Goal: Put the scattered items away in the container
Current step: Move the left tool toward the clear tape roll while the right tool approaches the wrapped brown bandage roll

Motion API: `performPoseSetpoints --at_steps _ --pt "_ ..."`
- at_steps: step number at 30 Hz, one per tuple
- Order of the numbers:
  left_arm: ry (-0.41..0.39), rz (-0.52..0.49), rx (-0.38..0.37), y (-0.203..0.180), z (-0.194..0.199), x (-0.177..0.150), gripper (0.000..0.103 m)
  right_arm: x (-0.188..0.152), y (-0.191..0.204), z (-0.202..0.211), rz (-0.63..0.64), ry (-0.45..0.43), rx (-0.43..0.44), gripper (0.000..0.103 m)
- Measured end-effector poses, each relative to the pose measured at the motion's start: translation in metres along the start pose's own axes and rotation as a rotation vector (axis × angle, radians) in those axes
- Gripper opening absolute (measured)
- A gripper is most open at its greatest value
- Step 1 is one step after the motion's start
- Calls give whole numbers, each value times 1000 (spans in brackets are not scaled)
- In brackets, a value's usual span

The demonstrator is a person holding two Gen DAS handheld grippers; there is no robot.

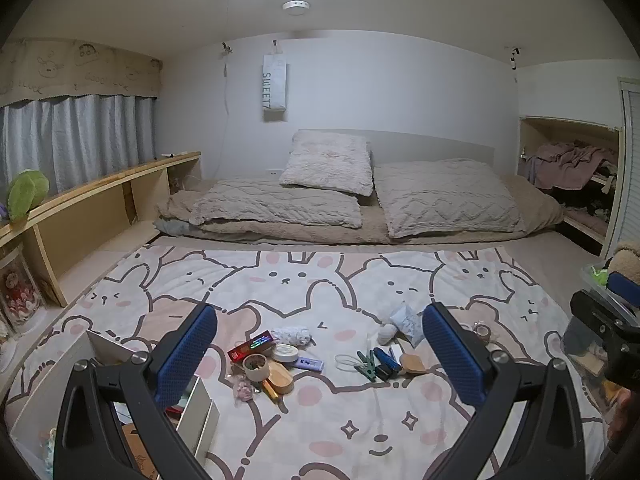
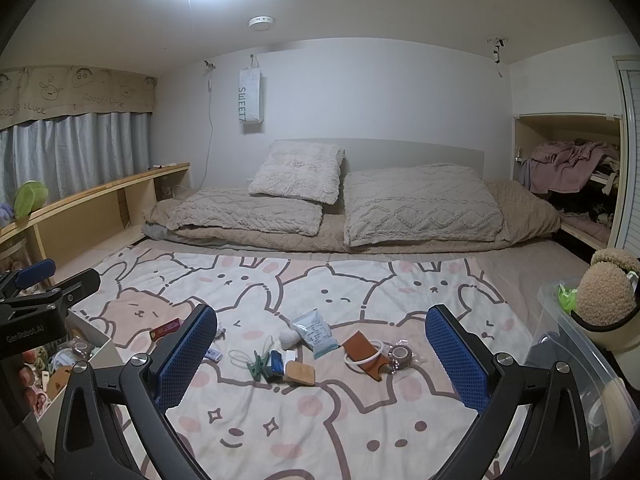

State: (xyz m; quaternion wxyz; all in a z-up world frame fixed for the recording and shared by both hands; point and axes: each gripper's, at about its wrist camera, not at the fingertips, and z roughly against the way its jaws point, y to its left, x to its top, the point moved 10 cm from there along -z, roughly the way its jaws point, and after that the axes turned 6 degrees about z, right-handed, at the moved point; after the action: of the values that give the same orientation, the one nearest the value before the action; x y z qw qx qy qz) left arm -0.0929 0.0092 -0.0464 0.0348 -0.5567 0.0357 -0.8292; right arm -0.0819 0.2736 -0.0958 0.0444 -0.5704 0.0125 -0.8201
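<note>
Hovering over the bunny-print blanket [image 1: 360, 420], the left gripper [image 1: 320, 360] holds its blue pads wide apart, empty; small clutter lies ahead, including a green clip [image 1: 369, 365], and a white box [image 1: 192, 412] stands low left. From the right wrist, the right gripper [image 2: 322, 354] likewise gapes over a pale pouch [image 2: 314, 332]; a hanging bag [image 2: 250, 98] reads "SWEET".

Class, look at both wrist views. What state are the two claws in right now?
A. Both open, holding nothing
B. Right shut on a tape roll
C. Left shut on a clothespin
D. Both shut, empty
A: the left claw and right claw both gape wide, nothing between their blue pads.
</note>
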Motion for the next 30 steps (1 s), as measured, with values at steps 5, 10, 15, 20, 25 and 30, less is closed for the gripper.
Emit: performPoseSetpoints --at_steps 5,10,15,20,25,30 --pt "2 4 -7 0 1 1 103 0 0 0 -1 1 1 103" --pt "3 2 -14 -1 1 1 103 0 1 0 -3 1 1 103" --pt "2 2 -14 -1 1 2 103 -2 0 1 -11 -5 -1 103" --pt "-8 10 0 7 0 3 103 -1 -10 2 -39 -12 -9 103" --pt "-5 38 36 26 -6 5 103 -4 -23 0 -80 -15 -13 103" --pt "4 82 65 46 -14 4 103 -8 -33 -6 -108 -1 -25 103"
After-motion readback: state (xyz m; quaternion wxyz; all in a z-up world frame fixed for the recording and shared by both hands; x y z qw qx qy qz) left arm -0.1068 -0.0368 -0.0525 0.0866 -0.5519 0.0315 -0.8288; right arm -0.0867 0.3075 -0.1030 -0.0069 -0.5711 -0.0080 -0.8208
